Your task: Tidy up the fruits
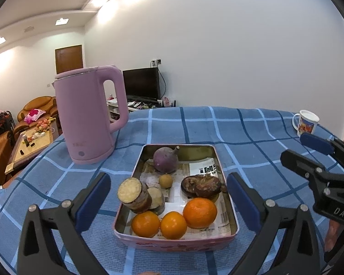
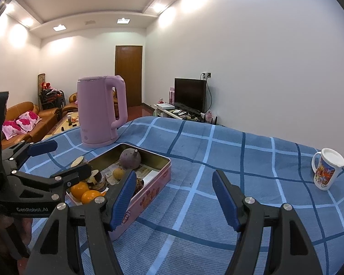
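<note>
Both grippers, left [image 1: 168, 202] and right [image 2: 174, 202], hang open and empty. Fruit already fills the tin [image 1: 227, 190] on the worktop [image 2: 217, 160]: three oranges [image 1: 173, 224] at 6 o'clock. No loose fruit shows; sorting looks nearly finished.

i see a metal tin [image 1: 227, 197] with a dull brassy inside, lined with printed paper [image 1: 203, 168]. under it lies a woven checked cloth [image 1: 252, 137], matt and ribbed. the pink kettle [image 1: 87, 116] looks like smooth satin plastic. the mug [image 2: 326, 171] seems glossy ceramic. the oranges [image 1: 199, 213] have shiny, pebbled skin.
</note>
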### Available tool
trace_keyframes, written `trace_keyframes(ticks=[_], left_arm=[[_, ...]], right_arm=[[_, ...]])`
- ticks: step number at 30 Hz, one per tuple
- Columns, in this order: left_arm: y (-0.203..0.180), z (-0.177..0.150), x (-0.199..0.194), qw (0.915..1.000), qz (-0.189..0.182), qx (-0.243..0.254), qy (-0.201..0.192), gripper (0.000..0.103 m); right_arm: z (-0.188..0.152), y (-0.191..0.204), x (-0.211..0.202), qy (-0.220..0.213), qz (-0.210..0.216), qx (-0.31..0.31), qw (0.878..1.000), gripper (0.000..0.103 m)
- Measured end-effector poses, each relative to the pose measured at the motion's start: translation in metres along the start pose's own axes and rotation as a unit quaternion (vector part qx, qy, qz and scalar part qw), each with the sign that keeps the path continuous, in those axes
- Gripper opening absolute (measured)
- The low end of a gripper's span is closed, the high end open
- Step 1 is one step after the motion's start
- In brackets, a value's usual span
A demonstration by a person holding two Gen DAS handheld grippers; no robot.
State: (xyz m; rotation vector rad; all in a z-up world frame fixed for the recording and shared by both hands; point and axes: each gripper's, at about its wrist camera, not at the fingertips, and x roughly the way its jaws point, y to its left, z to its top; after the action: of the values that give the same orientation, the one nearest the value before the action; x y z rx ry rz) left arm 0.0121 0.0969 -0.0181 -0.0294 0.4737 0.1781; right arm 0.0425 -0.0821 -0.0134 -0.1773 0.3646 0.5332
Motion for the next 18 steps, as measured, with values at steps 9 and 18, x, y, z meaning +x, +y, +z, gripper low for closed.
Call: trace_keyframes(ticks=[9,18], left_arm=[[-0.0005,0.0006,-0.0009,0.9999,0.014,0.003,0.000,0.103],[-0.0026,-0.0012,-0.0005,1.0000,0.009,0.000,-0.003,0.103]], right_arm=[[-0.0019,0.0004,-0.0025,0.002,-0.001,-0.004,1.000,0.070],[-0.0067,-0.0004,-0.0037,0.006,-0.002,-0.005,1.000,0.070]])
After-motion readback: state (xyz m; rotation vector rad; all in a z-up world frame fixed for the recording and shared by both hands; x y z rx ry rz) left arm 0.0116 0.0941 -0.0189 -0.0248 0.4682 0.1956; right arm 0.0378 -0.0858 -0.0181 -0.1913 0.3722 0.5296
